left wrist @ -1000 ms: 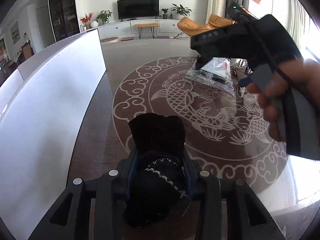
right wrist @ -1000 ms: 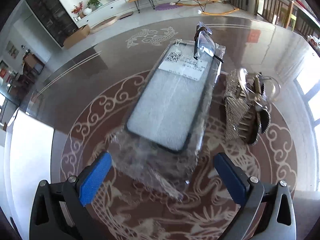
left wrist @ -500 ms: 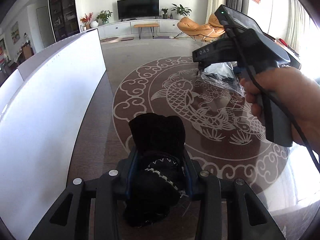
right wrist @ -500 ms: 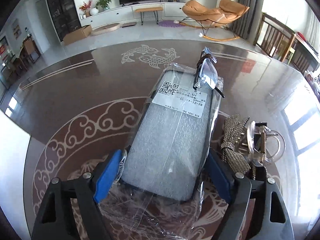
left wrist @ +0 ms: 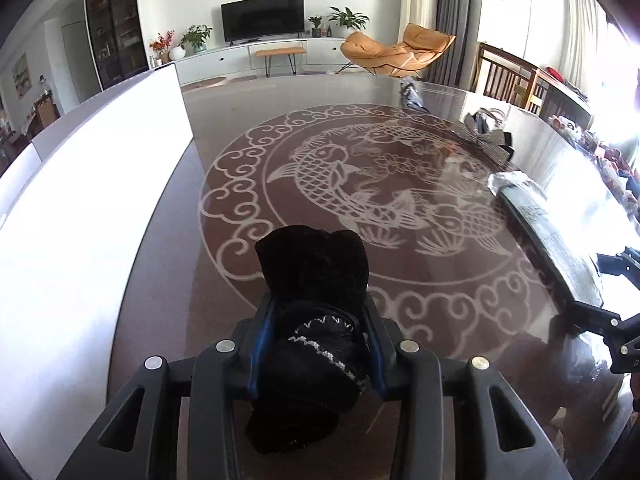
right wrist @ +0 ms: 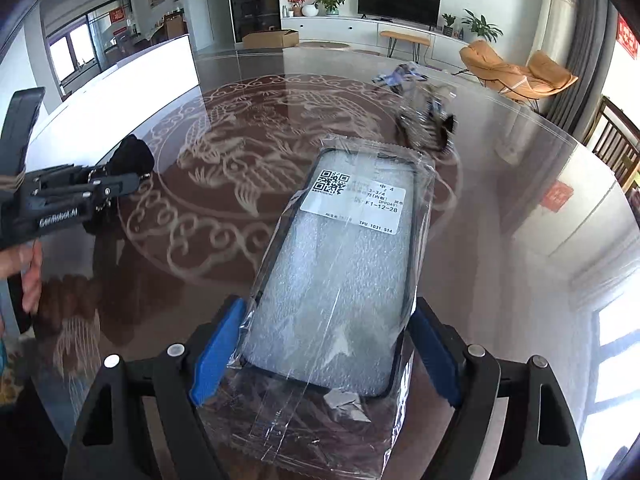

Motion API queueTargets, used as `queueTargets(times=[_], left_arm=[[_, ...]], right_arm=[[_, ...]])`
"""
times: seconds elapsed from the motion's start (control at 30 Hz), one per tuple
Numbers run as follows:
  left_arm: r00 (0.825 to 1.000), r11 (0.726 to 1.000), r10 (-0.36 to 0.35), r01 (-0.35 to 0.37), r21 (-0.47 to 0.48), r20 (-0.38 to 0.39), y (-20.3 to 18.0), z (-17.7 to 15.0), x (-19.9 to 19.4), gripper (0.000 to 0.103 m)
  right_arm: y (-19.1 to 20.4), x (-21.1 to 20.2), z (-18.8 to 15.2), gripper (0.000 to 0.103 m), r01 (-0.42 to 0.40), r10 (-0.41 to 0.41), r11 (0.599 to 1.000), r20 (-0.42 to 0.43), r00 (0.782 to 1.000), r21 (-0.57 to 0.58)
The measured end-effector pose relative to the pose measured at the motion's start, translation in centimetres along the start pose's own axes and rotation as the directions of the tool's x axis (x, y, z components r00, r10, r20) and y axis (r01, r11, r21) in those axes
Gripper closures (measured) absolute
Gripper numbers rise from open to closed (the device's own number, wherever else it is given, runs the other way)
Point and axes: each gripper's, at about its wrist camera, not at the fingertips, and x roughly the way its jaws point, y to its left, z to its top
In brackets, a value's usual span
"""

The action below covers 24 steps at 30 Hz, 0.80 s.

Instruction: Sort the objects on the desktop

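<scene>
Lifted since earlier, the bagged case [right wrist: 340, 280] sat clenched in the right tool [right wrist: 324, 344] above the surface [right wrist: 500, 208]; left tool [left wrist: 316, 344] gripped a black cloth [left wrist: 316, 280]; glasses [right wrist: 396, 74] and clip [right wrist: 428, 128] remained unsorted

The left gripper [left wrist: 316, 348] is clamping its fingers [left wrist: 262, 344] on a black cloth bundle [left wrist: 316, 280]. The right gripper [right wrist: 324, 354] is pinching a bagged phone case [right wrist: 344, 272], blue fingers [right wrist: 218, 350] pressing both sides.
</scene>
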Motion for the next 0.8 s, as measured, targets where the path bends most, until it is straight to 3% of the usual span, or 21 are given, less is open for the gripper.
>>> queueTargets(times=[0.13, 0.17, 0.2, 0.23, 0.27, 0.47, 0.8], left_arm=[[1.0, 0.999, -0.02, 0.02, 0.028, 0.001, -2.8, -1.1, -1.0, 0.063], [1.0, 1.0, -0.01, 0.01, 0.029, 0.0, -3.1, -1.2, -1.1, 0.058], [1.0, 1.0, -0.005, 0.005, 0.019, -0.003, -3.3, -1.2, -1.1, 0.051], [1.0, 1.0, -0.003, 0.003, 0.006, -0.014, -3.4, -1.2, -0.8, 0.028], [0.999, 1.0, 0.009, -0.009, 0.005, -0.032, -3.4, -1.2, -0.5, 0.013], [0.998, 1.0, 0.021, -0.022, -0.019, -0.063, -3.0, -1.1, 0.1, 0.0], [0.998, 1.0, 0.02, -0.021, -0.02, -0.065, -2.9, -1.2, 0.0, 0.0]], right_arm=[[-4.6, -2.8, -4.3, 0.019, 0.033, -0.035, 0.996, 0.023, 0.999, 0.083], [-5.5, -3.1, -4.7, 0.016, 0.033, -0.035, 0.994, 0.024, 0.999, 0.105], [-6.2, -3.2, -4.7, 0.006, 0.05, -0.052, 0.992, 0.014, 0.999, 0.12], [-6.8, -3.1, -4.7, 0.0, 0.074, -0.074, 0.988, -0.007, 0.997, 0.134], [-7.0, -3.4, -4.9, 0.0, 0.081, -0.079, 0.986, -0.015, 0.997, 0.144], [-6.7, -3.2, -4.7, 0.0, 0.107, -0.106, 0.982, -0.012, 0.994, 0.156], [-7.0, -2.7, -4.1, 0.0, 0.134, -0.14, 0.972, 0.018, 0.99, 0.195]])
